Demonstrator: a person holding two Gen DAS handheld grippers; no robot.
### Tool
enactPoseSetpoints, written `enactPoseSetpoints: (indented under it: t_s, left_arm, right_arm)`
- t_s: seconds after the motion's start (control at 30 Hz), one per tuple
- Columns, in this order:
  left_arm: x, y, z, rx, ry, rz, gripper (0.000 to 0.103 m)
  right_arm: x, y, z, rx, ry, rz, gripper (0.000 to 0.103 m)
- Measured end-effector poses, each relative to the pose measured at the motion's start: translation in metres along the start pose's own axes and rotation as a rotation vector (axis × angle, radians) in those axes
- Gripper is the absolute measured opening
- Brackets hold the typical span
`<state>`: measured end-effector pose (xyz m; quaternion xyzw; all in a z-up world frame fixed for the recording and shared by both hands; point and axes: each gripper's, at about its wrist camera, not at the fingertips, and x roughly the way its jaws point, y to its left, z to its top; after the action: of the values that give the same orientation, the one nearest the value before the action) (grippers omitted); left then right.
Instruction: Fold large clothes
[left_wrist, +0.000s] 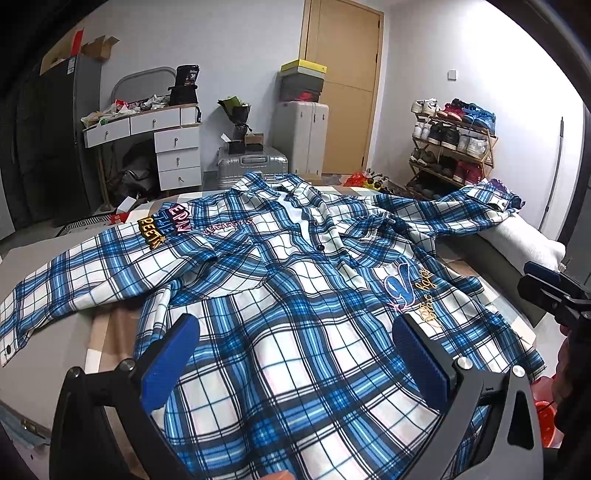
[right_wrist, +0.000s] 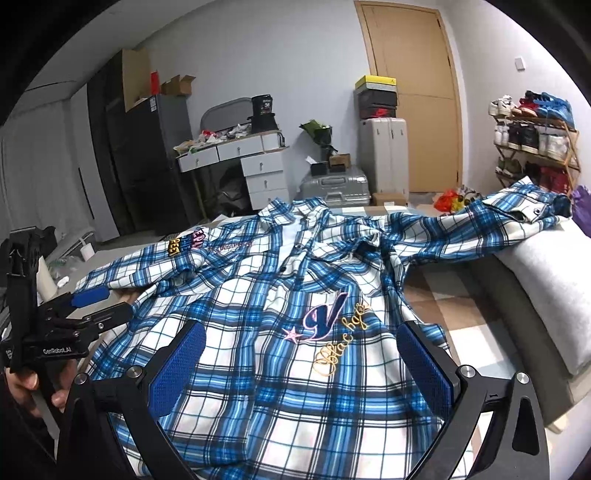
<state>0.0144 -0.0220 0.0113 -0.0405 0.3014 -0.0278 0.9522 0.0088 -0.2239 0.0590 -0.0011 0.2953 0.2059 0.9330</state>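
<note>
A large blue-and-white plaid shirt (left_wrist: 295, 288) lies front up and spread out on the bed, collar at the far end, both sleeves stretched sideways. It carries embroidered patches on the chest and shoulder. My left gripper (left_wrist: 295, 343) hovers open over the shirt's lower body with nothing between its blue pads (left_wrist: 173, 354). My right gripper (right_wrist: 301, 354) is likewise open above the shirt (right_wrist: 280, 302), near the "V" emblem (right_wrist: 327, 317). The left gripper (right_wrist: 92, 302) shows at the left edge of the right wrist view, held by a hand. The right gripper (left_wrist: 550, 291) appears at the right edge of the left wrist view.
The bed (left_wrist: 55, 332) has a grey pillow (right_wrist: 535, 280) along its right side, under the shirt's right sleeve. Beyond the bed stand a white drawer desk (left_wrist: 162, 144), suitcases (left_wrist: 299, 136), a wooden door (left_wrist: 343, 85) and a shoe rack (left_wrist: 454, 144). Clutter lies on the floor.
</note>
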Motion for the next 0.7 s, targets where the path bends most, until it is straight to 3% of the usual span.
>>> enactPoseSetpoints:
  t_s: [0.7]
  left_arm:
    - [0.007,0.001,0.002,0.0,0.009,0.02,0.102]
  right_arm:
    - [0.013,-0.007,0.002,-0.017,0.003,0.033,0.103]
